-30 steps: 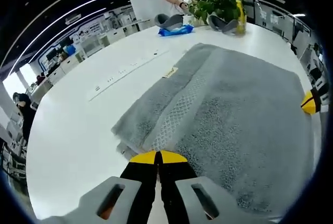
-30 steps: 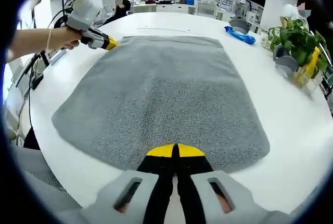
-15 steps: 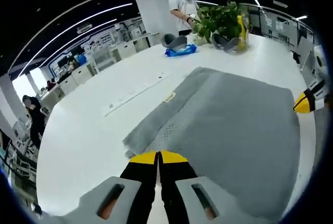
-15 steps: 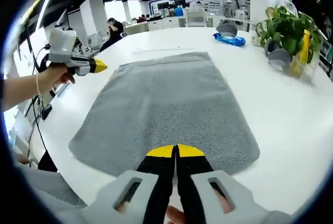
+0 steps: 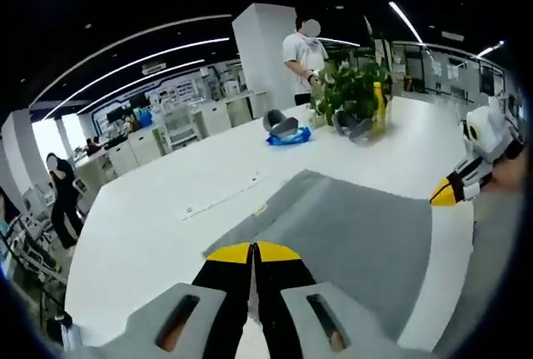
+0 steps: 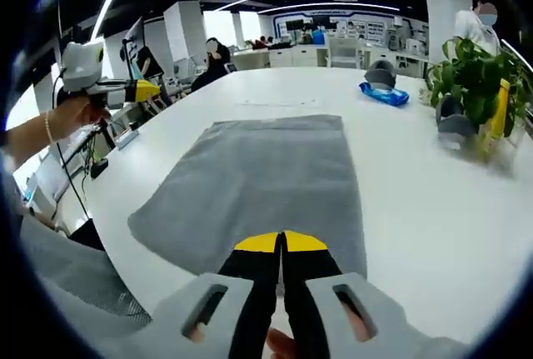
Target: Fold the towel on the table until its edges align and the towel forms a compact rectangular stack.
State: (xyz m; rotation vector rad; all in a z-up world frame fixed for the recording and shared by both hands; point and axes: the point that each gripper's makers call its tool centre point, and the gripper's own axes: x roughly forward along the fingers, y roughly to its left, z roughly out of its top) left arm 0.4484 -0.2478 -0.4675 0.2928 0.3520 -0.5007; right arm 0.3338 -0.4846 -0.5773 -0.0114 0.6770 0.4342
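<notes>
Low in the frame, the right gripper [image 6: 281, 242] hangs with jaws pressed together, holding nothing, over the gray towel [image 6: 258, 184] lying flat mid-table [image 6: 416, 176]. The left gripper [image 5: 252, 251], likewise closed and empty, hovers at frame bottom. A clean fold likely means reopening both and pinching matching corners. A potted plant [image 6: 470, 67] stands upper right.

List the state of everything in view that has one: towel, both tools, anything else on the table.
towel: folded, flat on the table, not held
left tool: shut, empty, lifted off the towel
right tool: shut, empty, above the towel's near edge
potted plant: upright on the table, apart from the towel
blue packet: lying flat on the table beyond the towel
table: white, bears the towel
</notes>
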